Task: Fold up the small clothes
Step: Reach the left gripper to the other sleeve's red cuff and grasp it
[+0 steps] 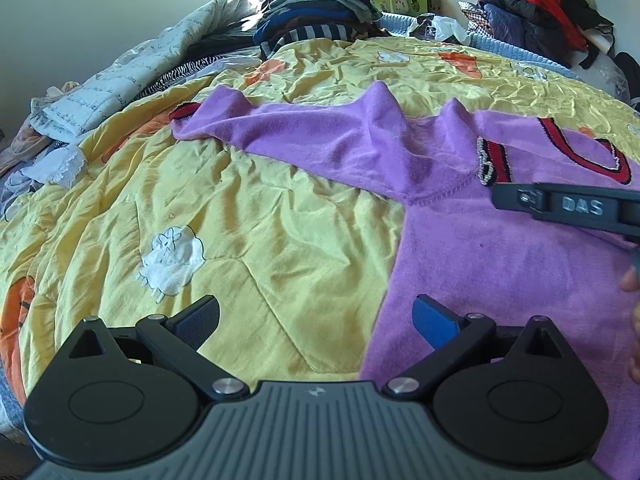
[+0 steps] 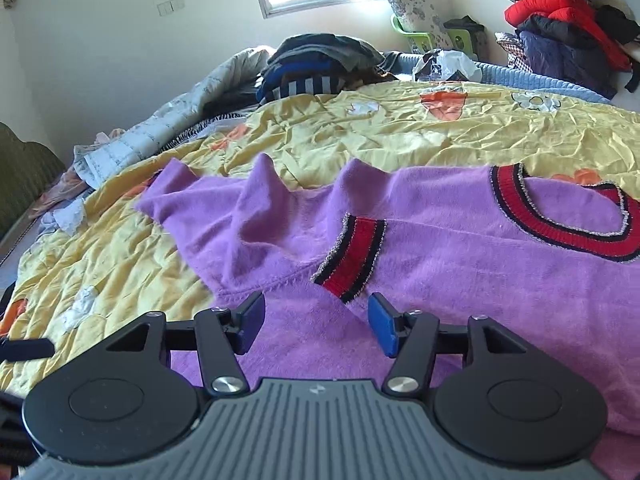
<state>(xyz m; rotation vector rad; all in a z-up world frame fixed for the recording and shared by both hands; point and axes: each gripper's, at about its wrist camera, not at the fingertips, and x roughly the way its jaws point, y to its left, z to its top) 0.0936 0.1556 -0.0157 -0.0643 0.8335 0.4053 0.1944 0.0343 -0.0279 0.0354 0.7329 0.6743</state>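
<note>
Landmark: the yellow quilt (image 1: pixel 248 208) is taken as reference; it is seen creased and printed with white sheep and orange shapes.

Task item: a purple sweater (image 1: pixel 500 264) is laid on the quilt, its body spread flat towards the right side of the quilt and one sleeve (image 1: pixel 280 124) stretched across the quilt's middle, rucked into three peaks.

Trim: a red collar (image 2: pixel 568 220) with dark edging is seen at the sweater's far end; a red cuff (image 2: pixel 352 260) is folded onto the body.

Left gripper (image 1: pixel 316 320): the jaws are spread wide and nothing is held. The sweater's side edge is seen running between the fingers; one pad (image 1: pixel 434 322) is over purple fabric, the other pad (image 1: pixel 200 320) over bare quilt. Contact with the cloth cannot be told.

Right gripper (image 2: pixel 316 324): the jaws are parted moderately and nothing is clamped. Purple fabric fills the gap, and the red cuff lies just beyond the fingertips.

Surroundings: a pile of dark folded clothes (image 2: pixel 320 64) is noted at the quilt's far edge, a pale blanket (image 1: pixel 132 68) is bunched at its far left, and red and dark jackets (image 2: pixel 568 28) are stacked beyond its far right.
</note>
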